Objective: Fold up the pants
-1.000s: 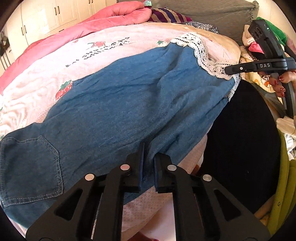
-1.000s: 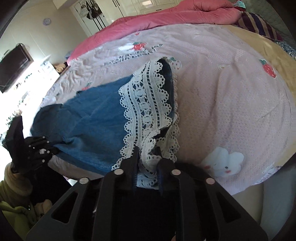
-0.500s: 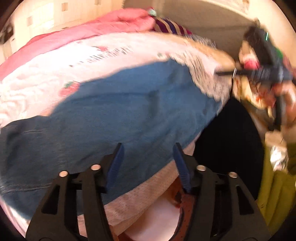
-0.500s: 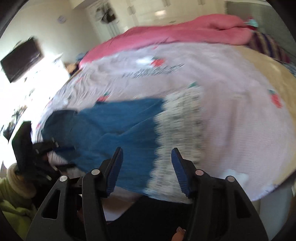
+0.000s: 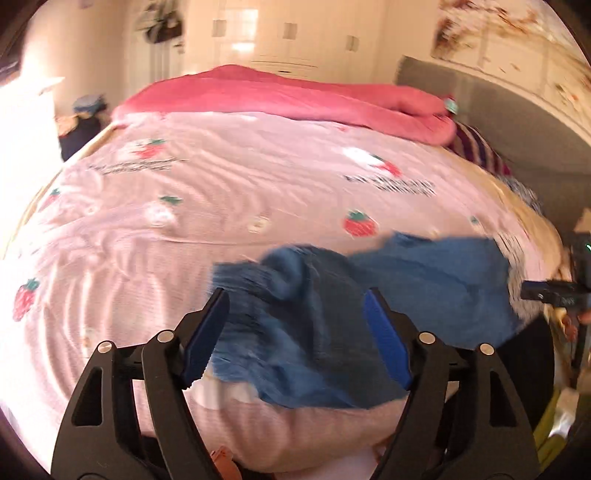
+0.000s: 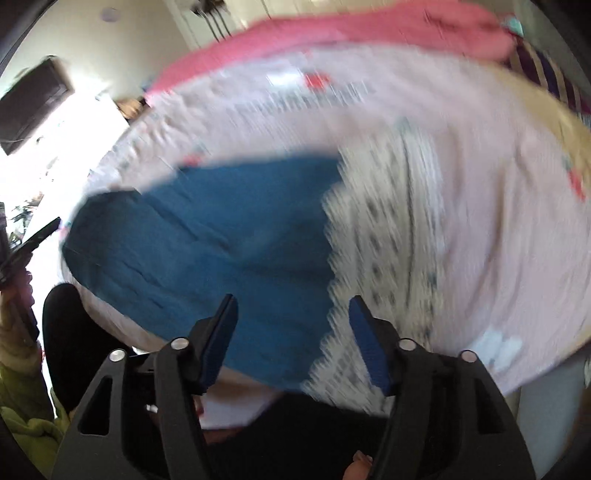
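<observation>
Blue denim pants (image 5: 369, 295) with a white lace hem (image 6: 388, 236) lie folded along the near edge of the bed. My left gripper (image 5: 295, 306) hovers above their rumpled waist end, its jaws opening and nothing pressed between the blue pads. My right gripper (image 6: 291, 310) hangs over the border of denim (image 6: 229, 240) and lace; its jaws are opening too and grip nothing. Each gripper shows at the edge of the other's view, the right gripper (image 5: 554, 291) and the left gripper (image 6: 22, 247). Both views are blurred.
The bed carries a pink strawberry-print sheet (image 5: 221, 206), with a rolled pink blanket (image 5: 295, 99) at the far side and a striped cloth (image 5: 476, 147) beside a grey headboard (image 5: 517, 122). White wardrobes (image 5: 280, 33) stand behind. A dark screen (image 6: 29, 103) hangs on the left wall.
Both grippers let go of the pants and spread wide. The left one swung up and away, so more bed shows. The right one backed off slightly from the lace hem.
</observation>
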Tool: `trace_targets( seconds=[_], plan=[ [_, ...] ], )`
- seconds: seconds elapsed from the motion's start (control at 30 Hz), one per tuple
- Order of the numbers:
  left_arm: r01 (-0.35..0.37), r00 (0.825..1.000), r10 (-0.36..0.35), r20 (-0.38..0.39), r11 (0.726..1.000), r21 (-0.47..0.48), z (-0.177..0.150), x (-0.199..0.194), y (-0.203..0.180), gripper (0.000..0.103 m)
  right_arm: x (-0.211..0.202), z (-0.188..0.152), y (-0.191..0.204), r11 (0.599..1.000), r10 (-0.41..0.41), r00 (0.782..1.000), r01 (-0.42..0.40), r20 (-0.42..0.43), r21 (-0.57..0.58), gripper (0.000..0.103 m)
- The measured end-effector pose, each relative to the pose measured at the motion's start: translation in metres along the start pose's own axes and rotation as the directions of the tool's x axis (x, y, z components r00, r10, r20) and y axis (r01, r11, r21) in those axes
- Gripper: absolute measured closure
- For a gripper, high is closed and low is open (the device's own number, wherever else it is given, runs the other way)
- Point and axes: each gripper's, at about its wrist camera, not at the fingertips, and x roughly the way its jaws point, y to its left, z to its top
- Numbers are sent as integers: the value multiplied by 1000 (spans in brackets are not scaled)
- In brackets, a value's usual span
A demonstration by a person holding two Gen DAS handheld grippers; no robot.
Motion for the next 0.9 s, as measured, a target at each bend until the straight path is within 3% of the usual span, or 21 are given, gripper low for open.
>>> trace_targets(
  seconds=[0.07, 0.13, 0.27, 0.33, 0.4, 0.5, 0.63, 0.73, 0.8, 0.9],
  plan=[
    [69, 998, -69, 14, 997, -45, 9, 2, 2, 35, 6, 16, 19, 998, 38, 999, -37, 27, -43, 38],
    [152, 988, -151, 22, 988, -26, 16, 12, -13, 35, 19, 33, 41, 992, 83, 996, -79, 35, -100, 38],
    [87, 994, -86, -72, 996, 10, 7, 52, -24, 35, 58, 59, 66, 978, 121, 993, -119, 6, -172, 38],
    [41, 988, -42, -151, 999, -4, -7, 72, -16, 35, 82, 61, 57, 984, 92, 994, -99, -53, -149, 38],
    [1, 984, -2, -175, 1000, -4, -15, 76, -3, 40, 97, 55, 39, 993, 48, 993, -59, -110, -104, 38],
    [22, 982, -27, -186, 999, -30, -20, 77, 11, 42, 101, 46, 21, 994, 85, 989, -92, -118, -57, 38],
    [4, 984, -5, -178, 1000, -6, -24, 79, 9, 42, 93, 52, 35, 993, 68, 988, -80, -140, -83, 37],
    [21, 991, -23, -131, 1000, -18, -18, 63, 6, 42, 73, 75, 58, 978, 159, 985, -166, -64, -130, 36],
    [24, 998, -23, -66, 1000, 7, -10, 45, -4, 29, 71, 94, 76, 966, 192, 981, -195, -35, -168, 36],
    [47, 999, -46, -25, 998, 42, 1, 36, -21, 27, 95, 122, 91, 961, 203, 976, -213, -75, -175, 36]
  ],
)
